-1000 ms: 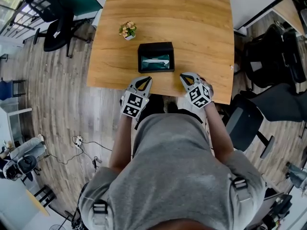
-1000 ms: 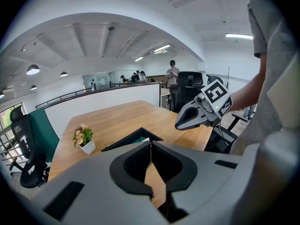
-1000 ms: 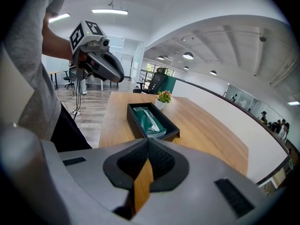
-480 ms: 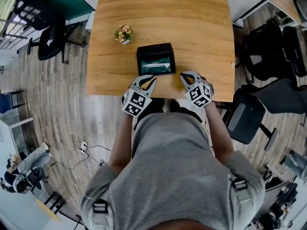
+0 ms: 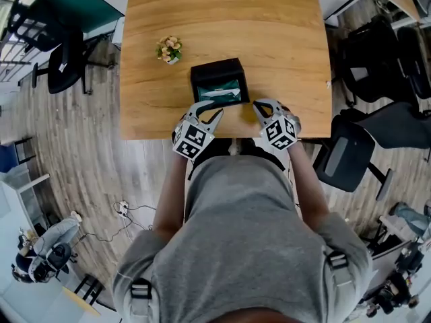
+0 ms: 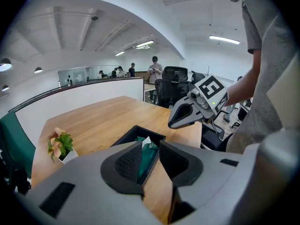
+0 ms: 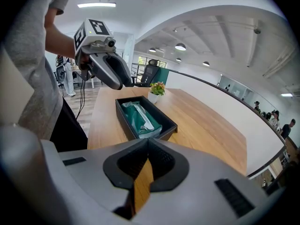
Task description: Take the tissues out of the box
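Observation:
A black open box point(image 5: 218, 71) sits near the front edge of the wooden table point(image 5: 222, 19). It holds a green tissue pack point(image 5: 221, 93) with a white tissue point(image 6: 146, 142) poking out. My left gripper point(image 5: 207, 112) is at the box's near left corner, just short of it. Its jaws have just been opening and stand open with nothing between them. In the left gripper view the box point(image 6: 127, 135) shows through the gap. My right gripper point(image 5: 261, 107) hovers over the table edge to the right of the box, shut and empty. The right gripper view shows the box point(image 7: 125, 119) ahead.
A small potted plant point(image 5: 169, 48) stands on the table to the back left of the box. Office chairs stand on the floor at the left point(image 5: 67, 59) and right point(image 5: 350, 163). The table edge runs just under both grippers.
My left gripper has moved forward and down to the box's near corner and its jaws have parted. The right gripper has barely shifted.

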The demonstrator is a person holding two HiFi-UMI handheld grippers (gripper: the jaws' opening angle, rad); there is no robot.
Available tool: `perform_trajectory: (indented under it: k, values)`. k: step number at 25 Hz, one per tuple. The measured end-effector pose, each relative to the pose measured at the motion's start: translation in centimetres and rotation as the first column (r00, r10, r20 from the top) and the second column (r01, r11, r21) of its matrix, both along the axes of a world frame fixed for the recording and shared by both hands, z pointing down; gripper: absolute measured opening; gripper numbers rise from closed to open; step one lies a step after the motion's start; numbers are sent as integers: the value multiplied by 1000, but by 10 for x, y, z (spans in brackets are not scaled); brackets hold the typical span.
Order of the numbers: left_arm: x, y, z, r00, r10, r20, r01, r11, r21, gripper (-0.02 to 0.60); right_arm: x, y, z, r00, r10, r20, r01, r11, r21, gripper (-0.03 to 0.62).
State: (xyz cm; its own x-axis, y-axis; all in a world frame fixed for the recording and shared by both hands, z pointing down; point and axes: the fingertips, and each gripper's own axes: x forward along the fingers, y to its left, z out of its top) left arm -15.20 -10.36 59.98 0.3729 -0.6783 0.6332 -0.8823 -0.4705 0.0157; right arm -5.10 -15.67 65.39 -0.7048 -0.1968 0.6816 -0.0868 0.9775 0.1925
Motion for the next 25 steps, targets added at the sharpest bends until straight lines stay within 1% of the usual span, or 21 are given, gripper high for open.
perform_trajectory:
  k: [6, 11, 13, 17, 21, 25]
  values:
    - [-4, -11, 6, 999, 50, 3, -49, 999, -14, 177, -1, -7, 2, 999, 43, -7, -44, 999, -8, 6]
    - [-7, -18, 18, 995, 97, 17, -96, 994, -42, 192, -2, -10, 8, 997, 76, -14, -76, 997, -16, 6]
    - [-8, -20, 23, 992, 123, 34, -121, 991, -59, 196, -1, -11, 10, 996, 86, -20, -86, 996, -20, 6]
    - [-10, -23, 34, 980, 180, 82, -173, 981, -86, 202, 1, -13, 13, 993, 115, -29, -115, 993, -24, 6]
    - [-12, -29, 45, 969, 220, 111, -208, 972, -109, 202, 5, -14, 16, 988, 147, -39, -148, 988, -29, 6]
    - [-14, -34, 58, 952, 273, 140, -254, 957, -139, 204, 8, -14, 17, 982, 182, -47, -184, 982, -32, 6]
